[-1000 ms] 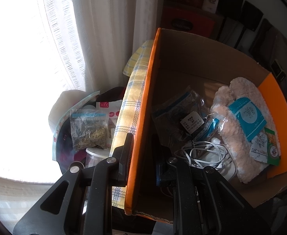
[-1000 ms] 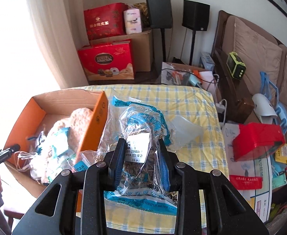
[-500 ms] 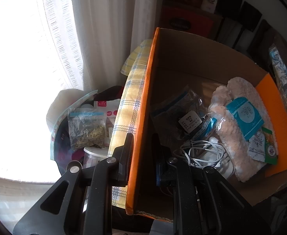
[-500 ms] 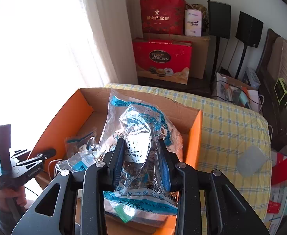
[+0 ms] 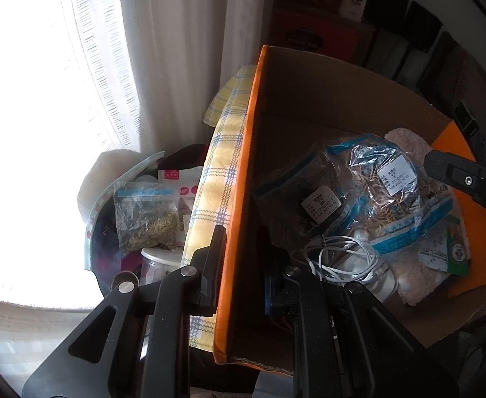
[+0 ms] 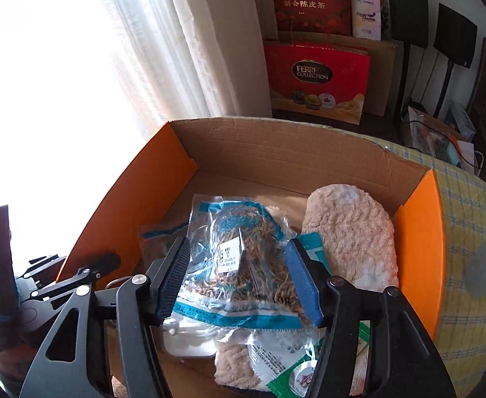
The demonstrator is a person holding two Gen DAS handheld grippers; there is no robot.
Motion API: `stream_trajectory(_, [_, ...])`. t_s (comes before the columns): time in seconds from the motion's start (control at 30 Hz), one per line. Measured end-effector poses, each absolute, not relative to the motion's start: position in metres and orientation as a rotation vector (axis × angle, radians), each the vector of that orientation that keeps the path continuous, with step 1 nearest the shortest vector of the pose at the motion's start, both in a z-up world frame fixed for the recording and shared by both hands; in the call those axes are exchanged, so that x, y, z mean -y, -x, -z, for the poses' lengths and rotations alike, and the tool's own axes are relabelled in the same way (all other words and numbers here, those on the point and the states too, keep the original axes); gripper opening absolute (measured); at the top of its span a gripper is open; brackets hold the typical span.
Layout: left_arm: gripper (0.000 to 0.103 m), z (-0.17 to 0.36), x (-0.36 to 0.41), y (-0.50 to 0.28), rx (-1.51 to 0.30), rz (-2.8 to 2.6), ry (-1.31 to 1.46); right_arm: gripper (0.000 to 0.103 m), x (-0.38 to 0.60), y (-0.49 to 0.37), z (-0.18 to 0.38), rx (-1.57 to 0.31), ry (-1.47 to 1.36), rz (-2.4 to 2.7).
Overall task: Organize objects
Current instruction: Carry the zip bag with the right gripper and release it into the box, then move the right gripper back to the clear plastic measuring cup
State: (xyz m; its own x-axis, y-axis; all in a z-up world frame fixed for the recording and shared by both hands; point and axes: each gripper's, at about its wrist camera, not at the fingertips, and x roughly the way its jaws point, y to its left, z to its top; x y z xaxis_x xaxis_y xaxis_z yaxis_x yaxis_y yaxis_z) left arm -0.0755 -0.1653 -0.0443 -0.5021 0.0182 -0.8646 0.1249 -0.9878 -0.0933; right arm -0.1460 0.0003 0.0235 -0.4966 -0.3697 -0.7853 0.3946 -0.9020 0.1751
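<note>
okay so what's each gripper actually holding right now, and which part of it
The left gripper is clamped on the box's orange side wall, near its top edge. The right gripper holds nothing: its jaws have just opened off the herb bag lying in the box.

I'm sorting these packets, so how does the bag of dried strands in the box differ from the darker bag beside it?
The bag of dried strands lies on top, holding pale tan strands; the darker bag sits lower, its contents nearly black. The first looks larger. Both are clear plastic with blue trim and a white label.
</note>
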Motion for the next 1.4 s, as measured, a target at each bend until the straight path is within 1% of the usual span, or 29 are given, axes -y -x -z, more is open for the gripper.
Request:
stream_trajectory(0.17, [0.016,0.044,0.165,0.075,-0.224,2.661,-1.534,0.062,-0.013,0.142,-0.034,-0.074,-1.230,2.429])
stream_trajectory(0.5, [0.016,0.044,0.166,0.075,-0.222,2.662,-1.536,0.065,-0.063,0.136,-0.056,-0.070,-1.204,2.524])
stream_trajectory(0.83, [0.016,0.044,0.166,0.075,-0.219,2.662,-1.536,0.068,-0.128,0.129,-0.071,-0.026,-1.194,2.648])
stream_trajectory(1.1, [0.016,0.042,0.166,0.074,-0.220,2.661,-1.535,0.069,-0.201,0.136,-0.065,0.059,-1.273,2.772])
stream_trajectory(1.3, [0.016,0.044,0.166,0.076,-0.219,2.656,-1.536,0.069,-0.245,0.142,-0.052,0.107,-1.346,2.821])
stream_trajectory(1.4, [0.016,0.043,0.167,0.076,-0.213,2.656,-1.537,0.069,-0.262,0.147,-0.044,0.161,-1.372,2.813])
